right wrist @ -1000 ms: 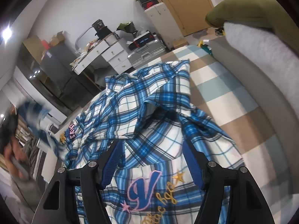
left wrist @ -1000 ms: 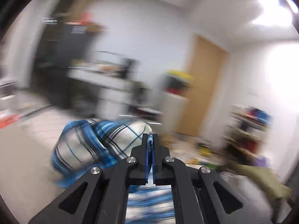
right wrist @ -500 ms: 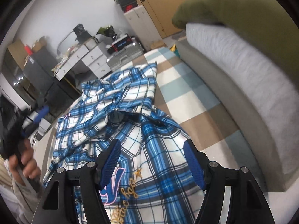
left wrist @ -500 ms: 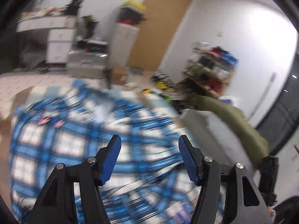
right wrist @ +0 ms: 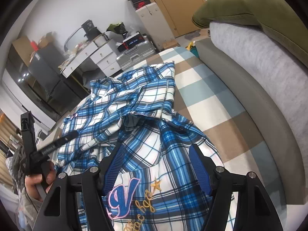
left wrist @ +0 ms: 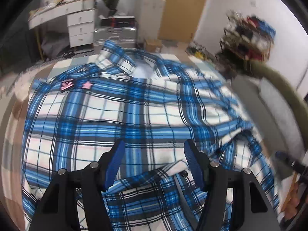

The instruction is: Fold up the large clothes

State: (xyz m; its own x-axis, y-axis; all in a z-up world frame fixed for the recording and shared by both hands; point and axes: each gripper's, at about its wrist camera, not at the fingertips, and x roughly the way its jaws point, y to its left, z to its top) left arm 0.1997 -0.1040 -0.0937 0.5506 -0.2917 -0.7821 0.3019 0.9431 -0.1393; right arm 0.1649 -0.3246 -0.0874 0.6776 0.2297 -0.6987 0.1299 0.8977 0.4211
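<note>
Your plaid shirt (left wrist: 134, 105) lies rumpled on the checked rug (right wrist: 207, 88) beside the sofa (right wrist: 259, 73). Both your left gripper (left wrist: 153, 154) and right gripper (right wrist: 156, 159) hover over it, jaws apart, empty; the bunched sleeve (right wrist: 146, 104) lies beyond the right gripper, nearer it.

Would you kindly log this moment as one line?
stage: between folds | left hand-held gripper: open, empty | right hand-held gripper: open, empty | plaid shirt: rumpled on checked mat
</note>
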